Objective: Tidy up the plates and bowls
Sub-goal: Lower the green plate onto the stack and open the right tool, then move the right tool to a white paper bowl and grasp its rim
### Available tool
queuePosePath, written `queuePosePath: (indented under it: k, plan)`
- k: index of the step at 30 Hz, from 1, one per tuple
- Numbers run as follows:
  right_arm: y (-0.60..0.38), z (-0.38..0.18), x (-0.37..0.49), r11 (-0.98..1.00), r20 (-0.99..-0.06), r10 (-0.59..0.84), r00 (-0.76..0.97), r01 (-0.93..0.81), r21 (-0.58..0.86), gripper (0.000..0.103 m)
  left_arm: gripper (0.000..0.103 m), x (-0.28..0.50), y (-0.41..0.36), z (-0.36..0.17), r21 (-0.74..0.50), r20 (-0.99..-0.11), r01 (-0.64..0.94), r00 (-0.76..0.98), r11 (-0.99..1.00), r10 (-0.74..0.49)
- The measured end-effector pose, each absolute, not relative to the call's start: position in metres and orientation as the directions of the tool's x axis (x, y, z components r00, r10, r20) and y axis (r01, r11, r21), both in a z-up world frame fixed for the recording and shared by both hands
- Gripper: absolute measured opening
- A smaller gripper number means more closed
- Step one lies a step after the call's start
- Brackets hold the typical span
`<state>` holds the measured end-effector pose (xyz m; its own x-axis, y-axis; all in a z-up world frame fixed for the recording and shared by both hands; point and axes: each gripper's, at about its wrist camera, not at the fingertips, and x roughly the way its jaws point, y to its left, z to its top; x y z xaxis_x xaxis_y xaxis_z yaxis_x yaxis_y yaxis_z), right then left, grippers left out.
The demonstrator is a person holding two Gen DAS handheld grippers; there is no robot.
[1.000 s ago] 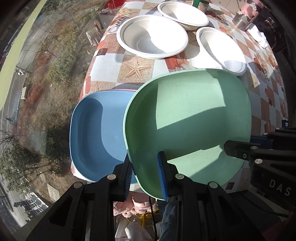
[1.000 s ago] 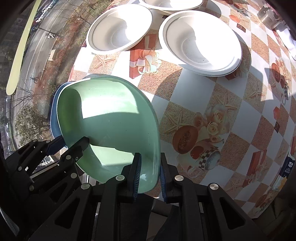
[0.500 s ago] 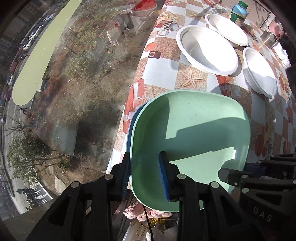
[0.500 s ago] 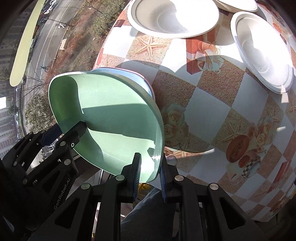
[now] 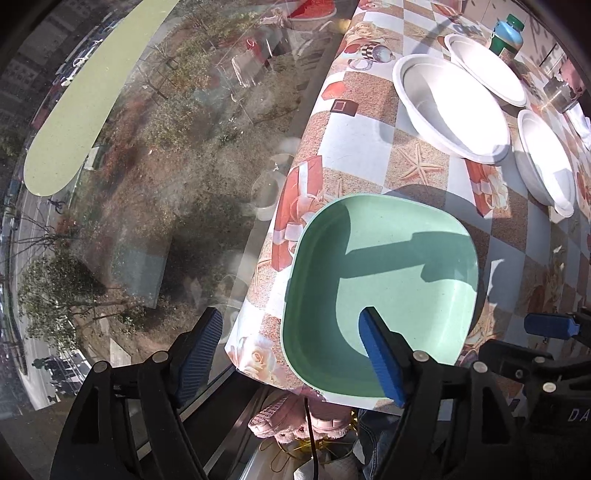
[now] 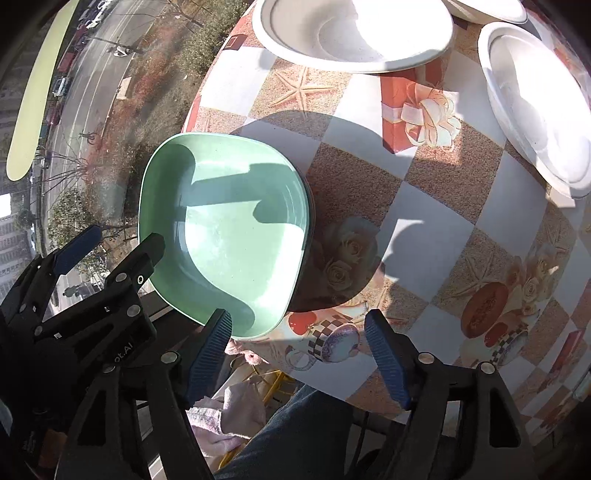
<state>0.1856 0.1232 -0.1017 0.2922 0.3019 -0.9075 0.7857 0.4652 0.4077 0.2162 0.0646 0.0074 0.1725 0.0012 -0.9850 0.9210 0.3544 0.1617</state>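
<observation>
Since one second ago: green plate (image 5: 384, 291) goes from clamped in both tongs and held tilted beside the blue plate to lying flat, released, on top of it. Blue plate now almost fully covered; only a thin dark edge shows along the green plate's right side in the right wrist view (image 6: 309, 206).

Position: green plate sits at the near corner of the surface (image 5: 354, 147), close to the edge by the window, its near rim slightly overhanging (judged from the right wrist view, not certain).

Left tongs (image 5: 291, 350): apart, holding nothing; right-hand pad hovers over the plate's near rim, left-hand pad off the surface edge. Right tongs (image 6: 299, 350): apart, empty, just to the right of the plate's near corner, not touching it.

Further out: three white bowls, separate and unstacked. Nearest large one (image 5: 450, 110), a second behind it (image 5: 484, 72), a third to the right (image 5: 546, 162). Green-capped bottle (image 5: 508, 33) and a metal cup (image 5: 561, 92) at the far end.

Step in hand (judgement): stacking of the two coloured plates looks complete, tongs clearing off. Next move calls for reaching forward to a white bowl, gripping it by the rim, and nesting it into another. The rims are thin and sloped, so a square grip matters.
</observation>
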Motion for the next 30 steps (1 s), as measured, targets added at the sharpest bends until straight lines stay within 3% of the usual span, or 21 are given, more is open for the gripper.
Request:
queuePosePath:
  k: [17, 30]
  plan:
    - [0.071, -0.141, -0.001, 0.01, -0.895, 0.28, 0.347, 0.931, 0.365, 0.079, 0.08, 0.115, 0.012, 0.032, 0.0, -0.998, 0.981, 0.012, 0.194, -0.058]
    - [0.0, -0.114, -0.084, 0.115, -0.949, 0.157, 0.273, 0.949, 0.292, 0.079, 0.08, 0.08, -0.036, 0.019, -0.125, -0.992, 0.929, -0.124, 0.349, -0.026]
